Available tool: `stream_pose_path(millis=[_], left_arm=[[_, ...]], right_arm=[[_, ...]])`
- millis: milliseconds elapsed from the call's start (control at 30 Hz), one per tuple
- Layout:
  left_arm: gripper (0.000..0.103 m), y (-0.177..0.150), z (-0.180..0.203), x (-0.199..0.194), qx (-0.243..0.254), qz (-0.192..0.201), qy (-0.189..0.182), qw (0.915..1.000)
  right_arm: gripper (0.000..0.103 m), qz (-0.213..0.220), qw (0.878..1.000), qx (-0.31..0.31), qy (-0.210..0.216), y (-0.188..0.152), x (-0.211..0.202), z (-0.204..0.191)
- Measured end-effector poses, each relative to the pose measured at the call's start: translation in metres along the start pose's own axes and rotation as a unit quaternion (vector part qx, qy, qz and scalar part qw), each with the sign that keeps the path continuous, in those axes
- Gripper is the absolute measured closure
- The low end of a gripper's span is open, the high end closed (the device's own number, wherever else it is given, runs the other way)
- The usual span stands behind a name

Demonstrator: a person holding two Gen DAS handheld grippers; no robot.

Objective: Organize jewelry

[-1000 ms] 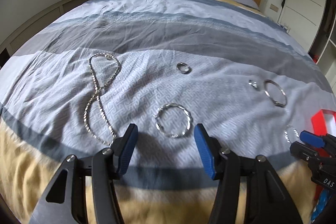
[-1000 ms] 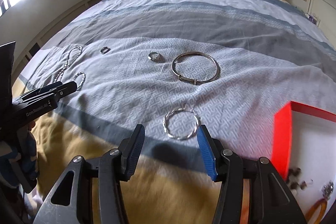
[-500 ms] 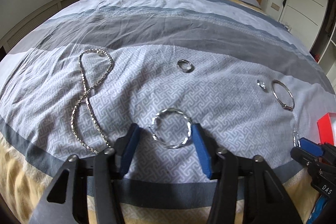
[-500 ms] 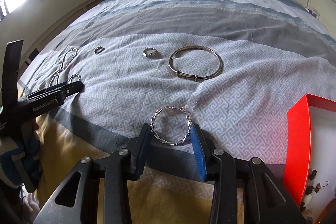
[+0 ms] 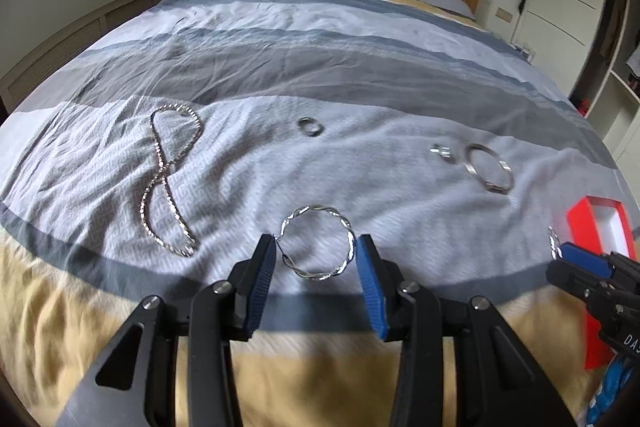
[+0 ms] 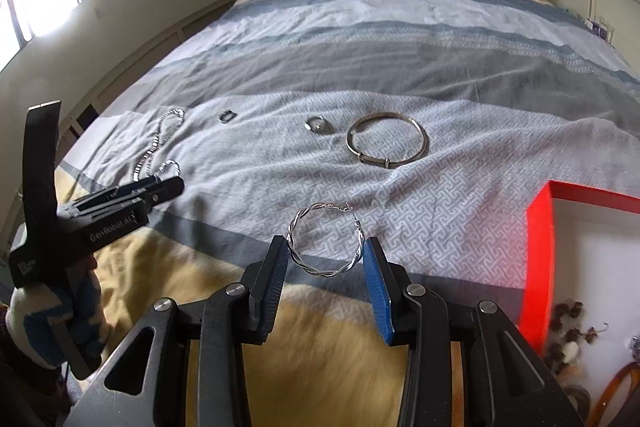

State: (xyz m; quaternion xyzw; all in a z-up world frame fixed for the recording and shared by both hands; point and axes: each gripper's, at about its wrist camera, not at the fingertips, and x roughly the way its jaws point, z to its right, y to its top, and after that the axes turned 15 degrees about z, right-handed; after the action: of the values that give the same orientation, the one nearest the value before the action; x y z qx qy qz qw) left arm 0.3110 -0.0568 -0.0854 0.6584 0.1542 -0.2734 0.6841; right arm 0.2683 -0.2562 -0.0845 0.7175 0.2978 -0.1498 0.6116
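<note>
now each gripper's jaws clench a twisted silver hoop (image 5: 318, 242) (image 6: 326, 241), lifted off the bedspread (image 5: 360, 75).

On the bed (image 5: 320, 67), from the near hoop (image 5: 318, 242), the chain (image 5: 168, 179) lies at ten o'clock, a ring (image 5: 310, 126) at twelve, the bangle (image 5: 489, 167) at two, the box (image 5: 600, 227) at three.

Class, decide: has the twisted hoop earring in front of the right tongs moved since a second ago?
Yes. The twisted hoop earring lay on the patterned bedspread; now it hangs over the grey band, pinched between the just-closed right tongs.
</note>
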Motion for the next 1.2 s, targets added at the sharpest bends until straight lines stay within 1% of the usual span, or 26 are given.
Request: stream_pose_path(millis=[200,367,500,667,800,867,933,1067,1133,1200], left_arm=[[0.064,0.008,0.044,-0.032,0.015,0.011,-0.040,0.9990],[0.064,0.016,0.095,-0.053,0.030,0.020,-0.089,0.9953],[0.064,0.015,0.138,-0.058,0.046,0.019,-0.123,0.9911],[0.064,0.008,0.192,-0.054,0.066,0.005,-0.166,0.9839],[0.064,0.006,0.230,-0.046,0.084,0.000,-0.194,0.9773],[0.064,0.006,0.253,-0.038,0.092,-0.005,-0.211,0.9731],[0.064,0.003,0.270,-0.030,0.104,-0.012,-0.220,0.9699],[0.064,-0.012,0.302,-0.007,0.144,-0.031,-0.231,0.9618],[0.064,-0.019,0.307,0.003,0.155,-0.043,-0.230,0.9600],[0.064,-0.023,0.310,0.007,0.163,-0.043,-0.228,0.9589]], right_arm=[[0.064,0.024,1.000,0.006,0.000,0.008,-0.041,0.010],[0.064,0.046,0.999,0.012,-0.017,0.013,-0.082,0.037],[0.064,0.054,0.997,0.019,-0.051,0.011,-0.112,0.073],[0.064,0.047,0.993,0.026,-0.104,0.001,-0.134,0.127],[0.064,0.039,0.989,0.037,-0.136,-0.005,-0.135,0.164],[0.064,0.036,0.988,0.039,-0.146,-0.008,-0.131,0.177],[0.064,0.030,0.987,0.038,-0.151,-0.008,-0.124,0.186],[0.064,0.006,0.987,0.032,-0.157,-0.009,-0.105,0.203],[0.064,-0.003,0.986,0.029,-0.162,-0.010,-0.096,0.210],[0.064,-0.014,0.986,0.027,-0.164,-0.011,-0.088,0.216]])
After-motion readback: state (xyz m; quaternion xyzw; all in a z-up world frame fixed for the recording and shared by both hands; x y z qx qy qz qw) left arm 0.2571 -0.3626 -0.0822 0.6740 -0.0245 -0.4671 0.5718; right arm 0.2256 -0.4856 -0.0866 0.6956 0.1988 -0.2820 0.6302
